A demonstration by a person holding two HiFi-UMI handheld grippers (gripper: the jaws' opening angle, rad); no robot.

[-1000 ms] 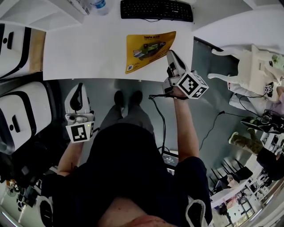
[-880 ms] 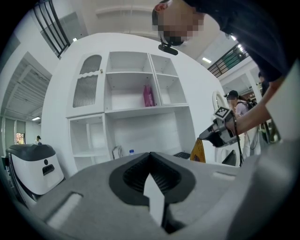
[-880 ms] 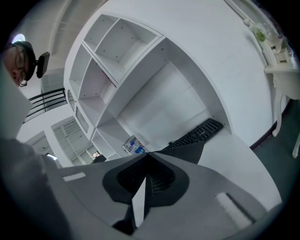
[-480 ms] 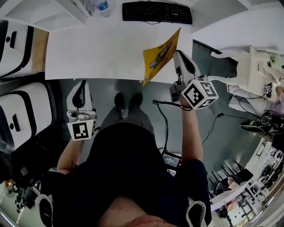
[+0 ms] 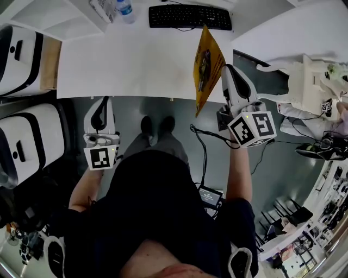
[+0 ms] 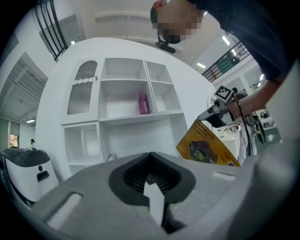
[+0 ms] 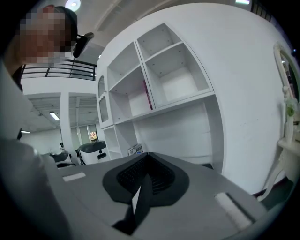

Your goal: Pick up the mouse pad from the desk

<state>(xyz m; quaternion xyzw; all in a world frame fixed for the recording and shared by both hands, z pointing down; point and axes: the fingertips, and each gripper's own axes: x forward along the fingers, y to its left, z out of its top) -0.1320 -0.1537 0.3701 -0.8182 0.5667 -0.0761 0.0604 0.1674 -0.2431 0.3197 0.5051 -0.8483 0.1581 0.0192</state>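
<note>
Mouse pad (image 5: pixel 207 62) lifted, hanging on edge, tilted

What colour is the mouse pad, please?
Orange-yellow mouse pad with a dark picture; left gripper view.

Nothing legible to call out here. The yellow mouse pad (image 5: pixel 206 64), up over the counter's front right corner, carries a printed picture and some small print along one edge, all too fine to read. There's a black-and-white square marker (image 5: pixel 101 158) on the left gripper (image 5: pixel 100 106) and two more markers (image 5: pixel 252 129) on the right gripper (image 5: pixel 228 70): patterns only, no letters or digits. The bottle (image 5: pixel 124 9) at the counter's back edge has a label, unreadable. The keyboard (image 5: pixel 189 16) key legends are too small to make out.
</note>
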